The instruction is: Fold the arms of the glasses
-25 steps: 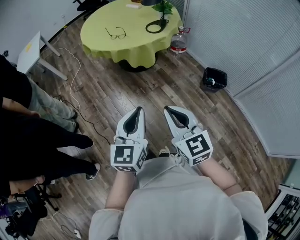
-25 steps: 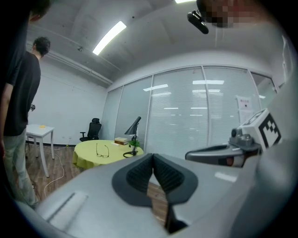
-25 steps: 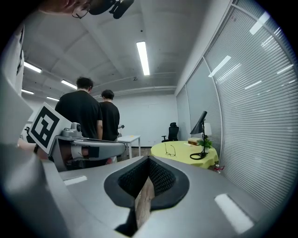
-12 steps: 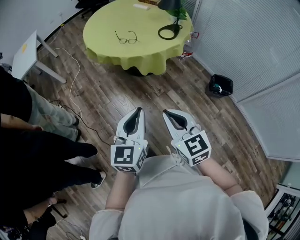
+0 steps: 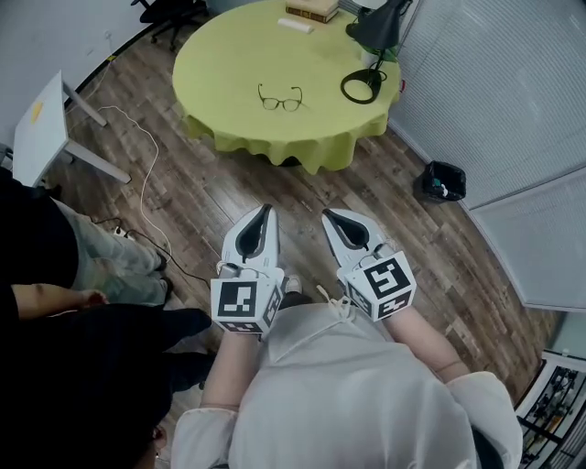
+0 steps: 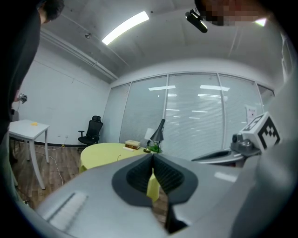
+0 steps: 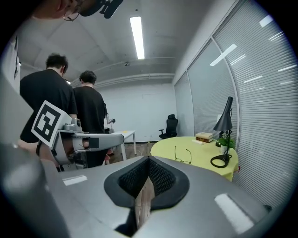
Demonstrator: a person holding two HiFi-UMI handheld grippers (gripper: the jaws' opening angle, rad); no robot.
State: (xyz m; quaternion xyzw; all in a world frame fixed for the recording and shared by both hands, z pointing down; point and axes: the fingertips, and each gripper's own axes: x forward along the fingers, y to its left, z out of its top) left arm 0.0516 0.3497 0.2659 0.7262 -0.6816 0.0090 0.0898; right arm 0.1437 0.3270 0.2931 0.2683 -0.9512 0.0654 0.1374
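A pair of dark-framed glasses lies with its arms unfolded on the round table under a yellow-green cloth; the right gripper view also shows the glasses. Both grippers are held side by side over the wooden floor, well short of the table. My left gripper is shut with nothing in it, tips meeting. My right gripper is shut and empty too, its tips closed.
On the table stand a black desk lamp, a small plant and books. A black waste bin sits right of the table by the blinds. People stand at the left beside a white table; a cable runs across the floor.
The table and glasses have come nearer and moved toward the middle of the head view as the person walked forward. Both grippers stay shut, held the same way.
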